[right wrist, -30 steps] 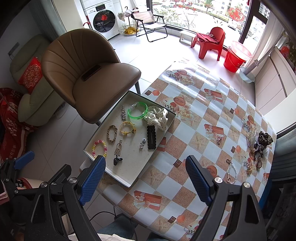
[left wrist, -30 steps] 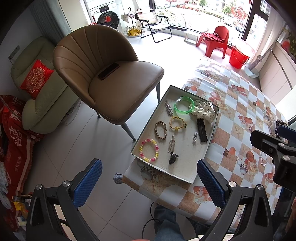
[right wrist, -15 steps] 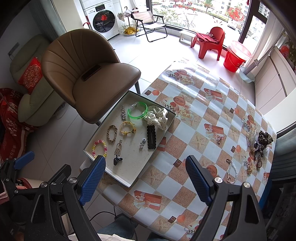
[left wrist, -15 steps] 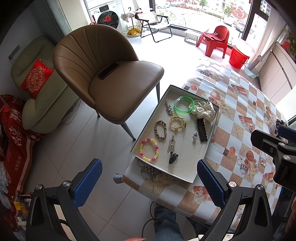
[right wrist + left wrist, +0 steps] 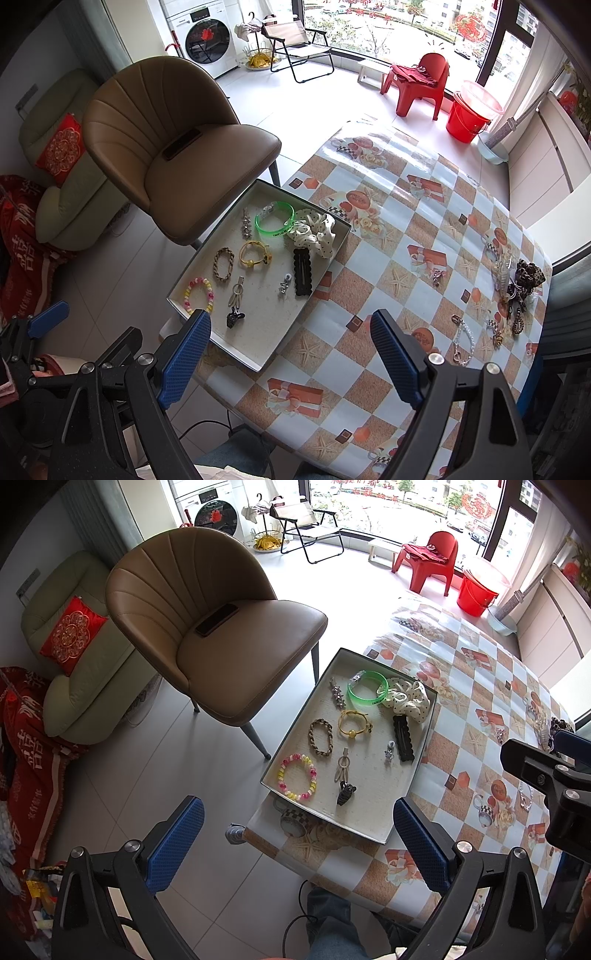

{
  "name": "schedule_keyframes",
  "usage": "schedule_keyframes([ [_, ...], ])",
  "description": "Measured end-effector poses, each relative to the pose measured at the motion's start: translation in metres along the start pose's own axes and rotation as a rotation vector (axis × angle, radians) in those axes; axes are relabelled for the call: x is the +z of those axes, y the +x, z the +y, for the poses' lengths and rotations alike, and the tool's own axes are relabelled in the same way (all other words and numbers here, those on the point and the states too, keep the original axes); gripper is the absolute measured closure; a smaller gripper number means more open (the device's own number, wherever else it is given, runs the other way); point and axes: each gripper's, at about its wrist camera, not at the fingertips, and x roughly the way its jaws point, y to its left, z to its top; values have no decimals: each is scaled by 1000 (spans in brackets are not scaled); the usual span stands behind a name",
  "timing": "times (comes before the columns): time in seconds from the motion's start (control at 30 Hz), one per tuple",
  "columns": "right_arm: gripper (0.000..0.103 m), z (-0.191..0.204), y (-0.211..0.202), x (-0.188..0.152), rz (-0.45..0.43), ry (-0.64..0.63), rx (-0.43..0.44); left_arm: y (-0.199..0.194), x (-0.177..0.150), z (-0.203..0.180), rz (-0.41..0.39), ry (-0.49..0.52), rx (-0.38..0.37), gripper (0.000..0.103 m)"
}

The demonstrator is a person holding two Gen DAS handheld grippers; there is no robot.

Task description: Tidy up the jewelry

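A shallow white tray (image 5: pixel 424 738) (image 5: pixel 334 258) lies at the table's left corner. It holds a green bangle (image 5: pixel 367 693) (image 5: pixel 275 221), a spotted scrunchie (image 5: pixel 314 234), a black hair clip (image 5: pixel 402 738) (image 5: pixel 302 271), a yellow bracelet (image 5: pixel 354 724), a braided bracelet (image 5: pixel 224 263), a bead bracelet (image 5: pixel 297 781) (image 5: pixel 199 295) and small clips. Loose jewelry (image 5: pixel 513 291) lies in a pile at the table's right edge. My left gripper (image 5: pixel 295 838) hangs high above the tray's near end, open and empty. My right gripper (image 5: pixel 290 350) is also open, empty, above the table.
The table wears a checked orange and white oilcloth (image 5: pixel 406 236). A brown chair (image 5: pixel 221 635) with a phone (image 5: pixel 217 619) on its seat stands left of the table. A pale sofa (image 5: pixel 66 653) is further left. A person's knee (image 5: pixel 328 923) shows below the table edge.
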Motion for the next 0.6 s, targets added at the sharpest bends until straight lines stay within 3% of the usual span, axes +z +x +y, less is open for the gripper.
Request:
schedule_keyframes([
  [0.6, 13, 0, 0, 0, 1, -1, 1, -1, -1, 2, 0, -1, 2, 0],
])
